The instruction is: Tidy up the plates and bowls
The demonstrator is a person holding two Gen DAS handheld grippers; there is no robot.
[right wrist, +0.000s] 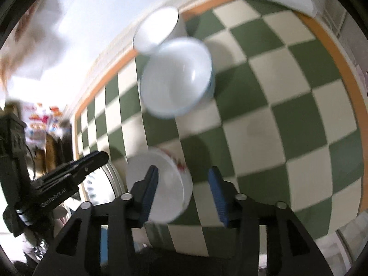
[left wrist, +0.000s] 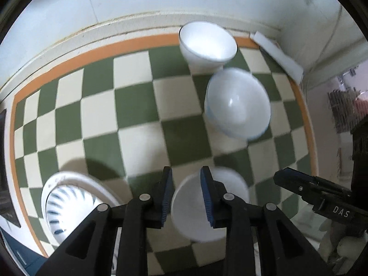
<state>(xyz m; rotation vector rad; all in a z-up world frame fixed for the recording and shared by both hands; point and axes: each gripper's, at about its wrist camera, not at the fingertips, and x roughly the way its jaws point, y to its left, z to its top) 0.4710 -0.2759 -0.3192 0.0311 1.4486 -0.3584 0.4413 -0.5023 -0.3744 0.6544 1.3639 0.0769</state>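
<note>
Left tongs (left wrist: 185,192), right tongs (right wrist: 182,194) apart; red-patterned (probably) bowl (right wrist: 165,184) rim only right view.

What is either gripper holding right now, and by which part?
Nothing is clearly held. The left gripper and the right gripper are both open above the near white bowl; contact cannot be told.

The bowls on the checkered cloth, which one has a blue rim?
The middle bowl, between the plain white bowl by the wall and the bowl under the left gripper. Only its rim is blue.
</note>
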